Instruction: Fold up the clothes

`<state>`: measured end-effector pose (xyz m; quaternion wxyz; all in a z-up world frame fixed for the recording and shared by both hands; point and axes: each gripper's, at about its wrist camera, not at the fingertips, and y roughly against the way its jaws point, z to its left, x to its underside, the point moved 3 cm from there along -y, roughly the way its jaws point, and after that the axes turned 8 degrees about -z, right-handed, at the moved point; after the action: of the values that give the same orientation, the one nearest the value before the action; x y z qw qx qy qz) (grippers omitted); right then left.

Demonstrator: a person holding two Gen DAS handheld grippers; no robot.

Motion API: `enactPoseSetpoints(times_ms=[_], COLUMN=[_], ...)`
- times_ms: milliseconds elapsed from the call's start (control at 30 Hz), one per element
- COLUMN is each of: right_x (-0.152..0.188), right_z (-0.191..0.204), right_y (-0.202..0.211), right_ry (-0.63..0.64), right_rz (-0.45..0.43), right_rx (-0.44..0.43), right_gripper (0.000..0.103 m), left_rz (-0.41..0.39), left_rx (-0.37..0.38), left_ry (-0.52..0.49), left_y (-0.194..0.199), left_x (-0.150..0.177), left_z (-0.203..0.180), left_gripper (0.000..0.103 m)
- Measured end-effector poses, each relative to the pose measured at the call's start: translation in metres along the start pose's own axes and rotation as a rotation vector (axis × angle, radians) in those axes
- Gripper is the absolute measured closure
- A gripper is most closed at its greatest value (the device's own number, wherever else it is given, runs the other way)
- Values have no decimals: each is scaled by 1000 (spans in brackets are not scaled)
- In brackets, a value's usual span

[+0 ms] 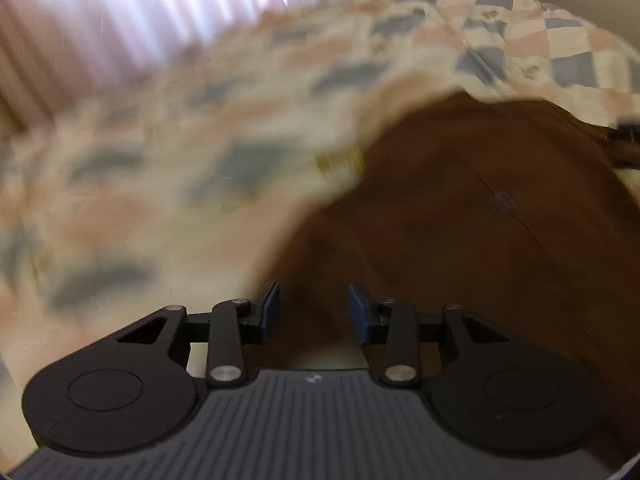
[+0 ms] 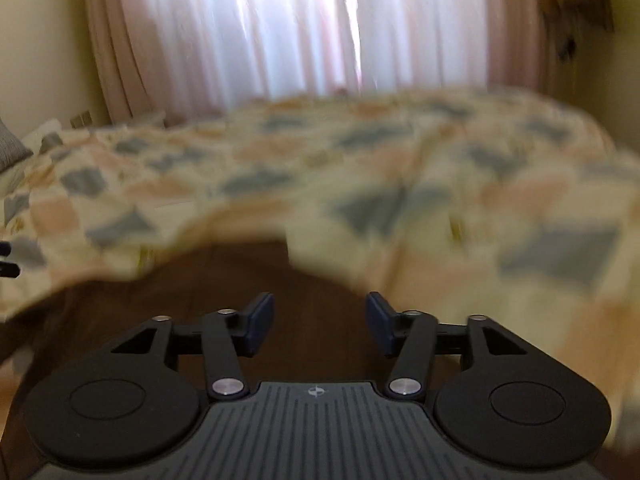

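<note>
From where I sit, L to R: my left gripper (image 1: 313, 312) has its jaws apart w/ nothing between the pads, just brown cloth behind the gap. That brown garment (image 1: 480, 220) lies spread on the patchwork bedcover (image 1: 160, 152), smooth, one seam running across it, no crease or stacked layer I can make out, tho the view is badly blurred. My right gripper (image 2: 320, 322) is also spread, a bit wider, empty, hovering over the garment's near part; curtain (image 2: 260, 28) behind the bed. Progress, imo: either one fold just laid down or none yet. Can't tell which. Remaining folds and final tidy-up look undone; no finished stack visible anywhere.
</note>
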<state>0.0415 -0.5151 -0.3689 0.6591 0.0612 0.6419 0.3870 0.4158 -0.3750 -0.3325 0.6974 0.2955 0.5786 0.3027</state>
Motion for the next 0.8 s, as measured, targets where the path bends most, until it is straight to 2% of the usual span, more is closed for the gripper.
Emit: enactPoseSetpoints(times_ms=[67,200,267,367,467,533,633,733,800], right_x=[43,120,154,192,217,223,227,225,223], right_z=[-18,-38,-40,-35,-31,-29,-27,-25,-21], right_y=[38,140,188,233,252,256,257,240,227], right_ry=[-121,-481,-647,-804,-943,-963,-963,-961,-935], right_rz=[93,257,324,374,362,343,300,251,230], right_rx=[19,48,73,108,119,129,138,105,69], right_gripper=[48,47,47,47,47,45,44,44,46], left_rz=[93,282,332,391,421,420,395,360,342], left_rx=[64,193,228,278,278,282,278,290,301], left_ry=[107,351,422,545,639,696,732,745,746], left_y=[30,83,104,117,113,107,100,93,91], left_x=[43,128,159,196,221,234,244,246,245], left_z=[1,-10,-22,-36,-42,-46,-47,-50,-50], left_gripper=[69,65,58,53,47,41,40,40,50])
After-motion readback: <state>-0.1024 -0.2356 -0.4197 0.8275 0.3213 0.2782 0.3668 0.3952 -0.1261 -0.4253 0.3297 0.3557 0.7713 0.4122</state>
